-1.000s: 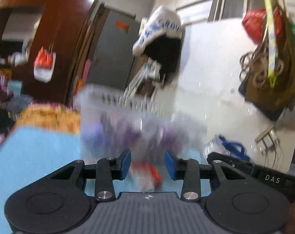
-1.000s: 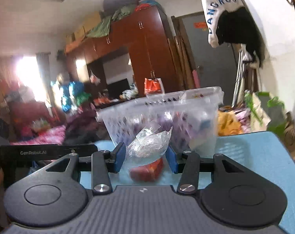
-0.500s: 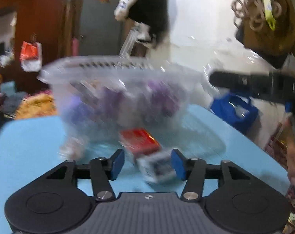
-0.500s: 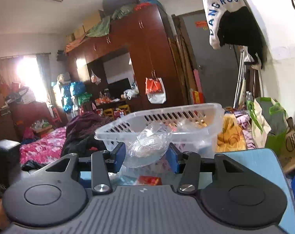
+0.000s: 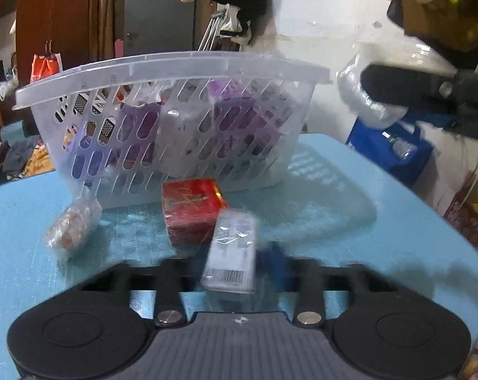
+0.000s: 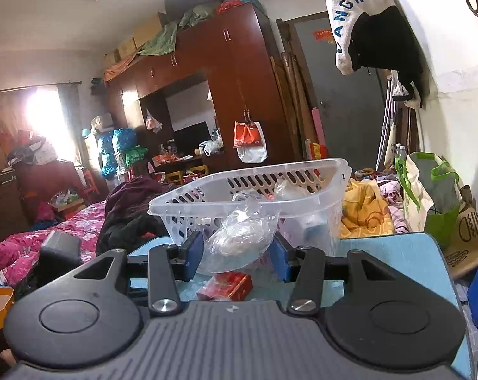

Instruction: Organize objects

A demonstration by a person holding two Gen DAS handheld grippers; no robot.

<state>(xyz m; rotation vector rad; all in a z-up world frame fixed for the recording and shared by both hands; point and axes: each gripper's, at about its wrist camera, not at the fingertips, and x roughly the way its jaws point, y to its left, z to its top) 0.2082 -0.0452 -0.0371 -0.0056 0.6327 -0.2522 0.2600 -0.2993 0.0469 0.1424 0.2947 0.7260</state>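
Observation:
A clear perforated plastic basket (image 5: pixel 163 101) holding purple and white packs stands on the blue table (image 5: pixel 333 228); it also shows in the right wrist view (image 6: pixel 254 186). In front of it lie a red box (image 5: pixel 189 210), a white barcoded box (image 5: pixel 232 253) and a small wrapped packet (image 5: pixel 72 226). My left gripper (image 5: pixel 235 272) is blurred, its jaws either side of the white box. My right gripper (image 6: pixel 237 255) is shut on a crumpled clear plastic bag (image 6: pixel 242 237), held up near the basket rim; it shows at the upper right of the left wrist view (image 5: pixel 371 91).
The red box shows below my right gripper (image 6: pixel 226 286). A blue bag (image 5: pixel 394 152) sits beyond the table's right edge. A green and white bag (image 6: pixel 428 196), a bed with pink bedding (image 6: pixel 33 247) and a dark wardrobe (image 6: pixel 232 95) surround the table.
The left gripper has come down toward the table and its jaws now flank the white box. The right gripper has lifted the plastic bag to basket rim height.

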